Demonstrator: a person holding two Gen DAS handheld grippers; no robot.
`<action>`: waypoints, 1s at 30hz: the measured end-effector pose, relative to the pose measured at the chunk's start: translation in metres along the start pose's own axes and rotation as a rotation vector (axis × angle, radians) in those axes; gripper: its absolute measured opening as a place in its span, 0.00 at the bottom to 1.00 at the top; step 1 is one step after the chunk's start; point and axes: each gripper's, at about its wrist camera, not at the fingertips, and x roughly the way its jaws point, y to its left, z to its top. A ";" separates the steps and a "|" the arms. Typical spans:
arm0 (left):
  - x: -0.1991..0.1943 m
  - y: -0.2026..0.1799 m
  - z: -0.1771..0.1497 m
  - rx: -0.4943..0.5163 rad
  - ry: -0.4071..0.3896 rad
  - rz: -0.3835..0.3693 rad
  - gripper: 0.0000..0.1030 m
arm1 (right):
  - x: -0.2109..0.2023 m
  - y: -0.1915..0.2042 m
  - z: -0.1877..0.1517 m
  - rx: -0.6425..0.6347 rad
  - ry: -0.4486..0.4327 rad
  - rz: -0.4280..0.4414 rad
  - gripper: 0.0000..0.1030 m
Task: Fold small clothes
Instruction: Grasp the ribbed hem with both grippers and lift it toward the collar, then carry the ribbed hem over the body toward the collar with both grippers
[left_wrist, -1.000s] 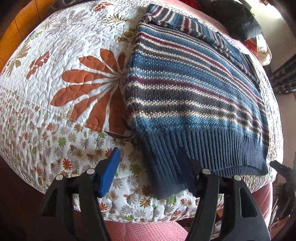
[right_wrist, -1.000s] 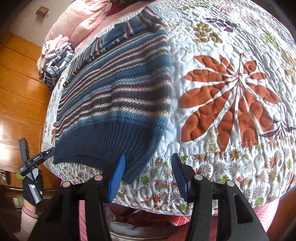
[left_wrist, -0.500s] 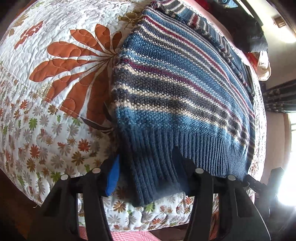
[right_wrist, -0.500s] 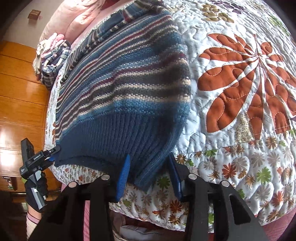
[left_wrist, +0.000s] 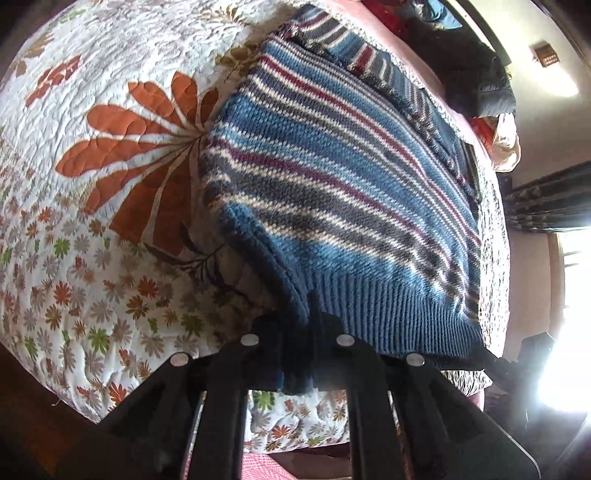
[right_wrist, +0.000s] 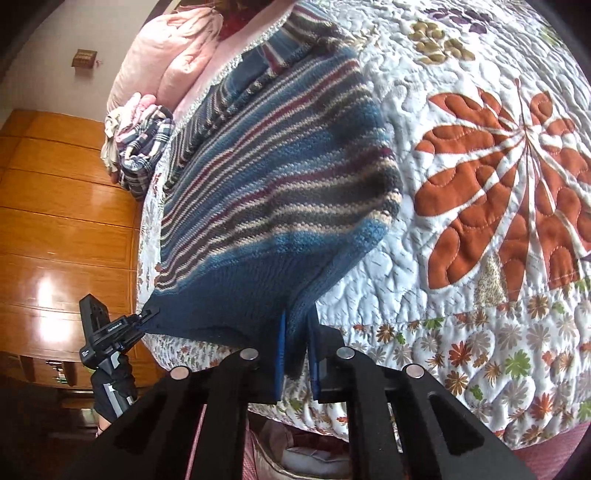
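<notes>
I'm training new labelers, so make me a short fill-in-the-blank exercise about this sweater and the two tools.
1. The striped sweater lies on a floral ____.
2. Both tools grip the sweater's ribbed ____.
3. The left tool and right tool are both ____.

Missing words: quilt; hem; shut

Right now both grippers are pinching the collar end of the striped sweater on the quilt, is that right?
Not the collar end. The left gripper and right gripper are shut on the ribbed bottom hem of the striped sweater on the quilt, as both wrist views show.

Sweater (left_wrist: 351, 192) on quilt (left_wrist: 110, 184), near edge.
</notes>
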 end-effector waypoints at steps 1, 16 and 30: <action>-0.005 -0.003 0.004 0.002 -0.014 -0.013 0.08 | -0.003 0.003 0.004 -0.003 -0.007 0.006 0.10; 0.014 -0.020 0.096 -0.033 -0.086 -0.063 0.08 | 0.008 0.008 0.109 0.060 -0.027 0.048 0.10; 0.063 -0.007 0.139 -0.073 -0.019 -0.086 0.15 | 0.057 -0.015 0.163 0.126 0.042 0.028 0.11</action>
